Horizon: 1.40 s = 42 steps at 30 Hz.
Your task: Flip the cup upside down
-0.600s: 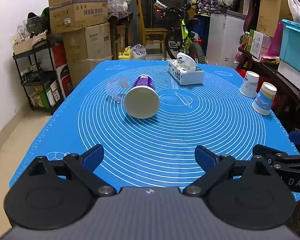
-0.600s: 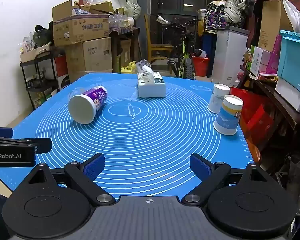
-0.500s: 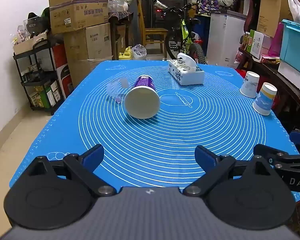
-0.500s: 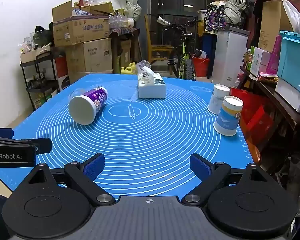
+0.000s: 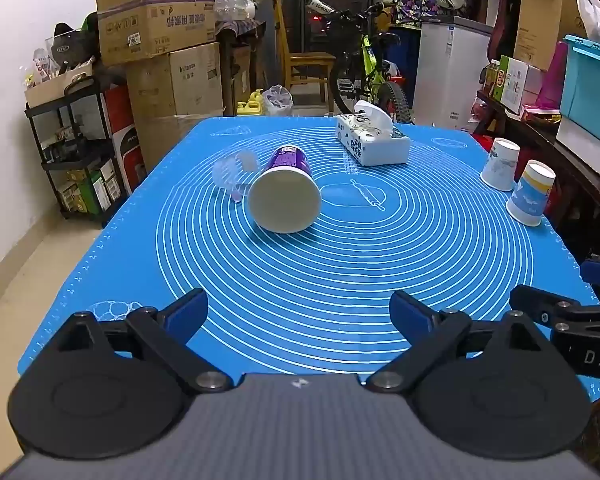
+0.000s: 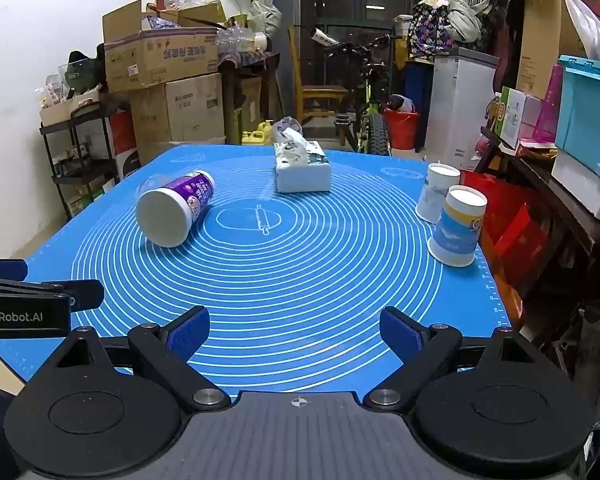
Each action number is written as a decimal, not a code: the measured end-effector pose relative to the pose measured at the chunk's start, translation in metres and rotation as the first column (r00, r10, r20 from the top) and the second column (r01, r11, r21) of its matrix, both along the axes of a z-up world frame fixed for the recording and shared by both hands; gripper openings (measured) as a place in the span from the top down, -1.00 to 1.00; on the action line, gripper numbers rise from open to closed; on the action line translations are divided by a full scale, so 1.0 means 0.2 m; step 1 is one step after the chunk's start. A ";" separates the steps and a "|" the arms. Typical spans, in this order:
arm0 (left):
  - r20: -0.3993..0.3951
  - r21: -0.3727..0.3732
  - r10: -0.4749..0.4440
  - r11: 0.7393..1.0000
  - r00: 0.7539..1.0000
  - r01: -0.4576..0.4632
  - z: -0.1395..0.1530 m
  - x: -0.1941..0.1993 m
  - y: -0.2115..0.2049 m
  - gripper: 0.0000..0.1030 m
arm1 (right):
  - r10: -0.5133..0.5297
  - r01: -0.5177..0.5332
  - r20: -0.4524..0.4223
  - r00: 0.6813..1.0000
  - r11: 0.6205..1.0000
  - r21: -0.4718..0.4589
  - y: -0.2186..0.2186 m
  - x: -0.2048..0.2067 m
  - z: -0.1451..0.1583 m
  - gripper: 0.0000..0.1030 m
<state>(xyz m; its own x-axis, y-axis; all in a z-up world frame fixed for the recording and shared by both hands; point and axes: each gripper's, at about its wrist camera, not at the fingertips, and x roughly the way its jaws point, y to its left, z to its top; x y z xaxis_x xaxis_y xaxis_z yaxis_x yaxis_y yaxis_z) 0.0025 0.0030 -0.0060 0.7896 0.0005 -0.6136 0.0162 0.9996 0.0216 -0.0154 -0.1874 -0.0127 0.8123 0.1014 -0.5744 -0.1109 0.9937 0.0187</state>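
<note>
three paper cups point(image 6: 175, 208), one clear plastic cup point(image 5: 230, 174), one tissue box point(image 6: 302, 166), one blue mat point(image 6: 300, 280)

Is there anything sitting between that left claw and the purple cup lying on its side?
Nothing visible. Only bare blue mat lies between the open left gripper and the purple cup. A clear plastic cup lies just beyond it on its left; the tissue box is farther back.

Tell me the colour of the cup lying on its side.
Purple wrap with white ends on the lying cup; right wrist view shows it best.
</note>
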 end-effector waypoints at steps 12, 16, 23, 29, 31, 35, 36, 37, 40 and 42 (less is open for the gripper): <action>0.000 0.001 0.002 1.000 1.000 -0.002 -0.01 -0.01 0.00 -0.87 | -0.003 0.003 -0.005 1.000 1.000 -0.003 0.00 0.01 -0.01 -0.80; -0.001 0.000 -0.001 1.000 1.000 0.001 -0.01 -0.01 -0.01 -0.87 | -0.003 0.003 -0.005 1.000 1.000 -0.004 0.00 0.01 -0.02 -0.80; 0.000 0.001 -0.002 1.000 1.000 0.002 0.00 -0.01 -0.01 -0.87 | -0.008 0.008 -0.009 1.000 1.000 -0.002 -0.02 0.02 -0.03 -0.80; 0.000 0.000 -0.001 1.000 1.000 0.001 0.01 -0.01 0.00 -0.87 | -0.011 0.011 -0.011 1.000 1.000 -0.003 -0.03 0.02 -0.03 -0.80; 0.000 -0.001 -0.002 1.000 1.000 0.002 0.01 -0.01 0.00 -0.87 | -0.011 0.011 -0.009 1.000 1.000 -0.003 -0.03 0.02 -0.03 -0.80; 0.000 -0.002 -0.002 1.000 1.000 0.002 0.01 -0.01 0.00 -0.87 | -0.011 0.011 -0.010 1.000 1.000 -0.003 -0.03 0.02 -0.03 -0.80; 0.000 -0.001 -0.002 1.000 1.000 0.002 0.01 -0.01 0.00 -0.87 | -0.011 0.011 -0.010 1.000 1.000 -0.002 -0.03 0.02 -0.03 -0.80; 0.000 -0.001 -0.002 1.000 1.000 0.002 0.01 -0.01 0.00 -0.87 | -0.012 0.012 -0.011 1.000 1.000 -0.003 -0.02 0.02 -0.03 -0.80; -0.001 -0.001 -0.002 1.000 1.000 0.002 0.01 -0.01 0.00 -0.87 | -0.013 0.013 -0.011 1.000 1.000 -0.003 -0.02 0.02 -0.04 -0.80; -0.001 -0.002 -0.001 1.000 1.000 0.001 0.01 -0.01 0.00 -0.87 | -0.012 0.012 -0.011 1.000 1.000 -0.003 -0.02 0.02 -0.04 -0.80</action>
<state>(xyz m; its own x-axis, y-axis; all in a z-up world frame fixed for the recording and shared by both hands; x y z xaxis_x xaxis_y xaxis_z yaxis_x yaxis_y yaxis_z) 0.0006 0.0034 -0.0045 0.7892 -0.0019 -0.6141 0.0177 0.9996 0.0197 -0.0113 -0.1922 -0.0200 0.8071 0.0900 -0.5835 -0.0988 0.9950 0.0169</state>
